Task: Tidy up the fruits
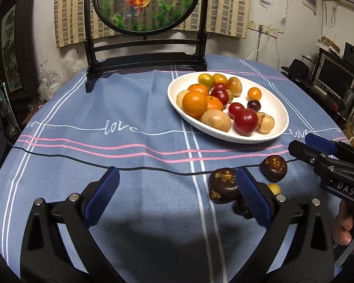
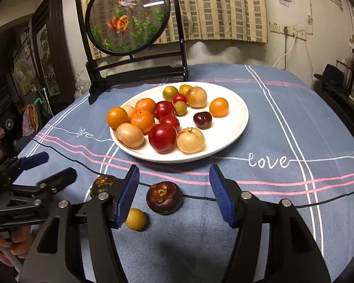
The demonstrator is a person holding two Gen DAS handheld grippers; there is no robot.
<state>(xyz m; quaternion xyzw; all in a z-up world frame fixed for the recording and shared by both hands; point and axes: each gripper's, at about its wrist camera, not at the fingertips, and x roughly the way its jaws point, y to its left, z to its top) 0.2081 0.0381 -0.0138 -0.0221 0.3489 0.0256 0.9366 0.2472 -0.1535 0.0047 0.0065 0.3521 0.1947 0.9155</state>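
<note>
We have the white plate [image 2: 226, 141] piled with oranges, red tomatoes and pale fruits at twelve o'clock. Three stragglers lie on the blue tablecloth [image 2: 283, 207]: two dark chestnuts [image 2: 164, 197] and [image 1: 273, 168], and a small yellow fruit [image 2: 136, 219]. Our left gripper [image 1: 177, 195] gapes wide, empty; our right gripper [image 2: 174, 194] stands half-open, empty, one chestnut between its fingers. We judge this a pickup step: lower, close on that chestnut, carry it plateward.

The white plate [image 2: 233, 127] holds many fruits. Just in front of it, on the cloth [image 2: 295, 122], lie two dark fruits [image 2: 164, 197] and one small yellow fruit [image 2: 136, 219].
</note>
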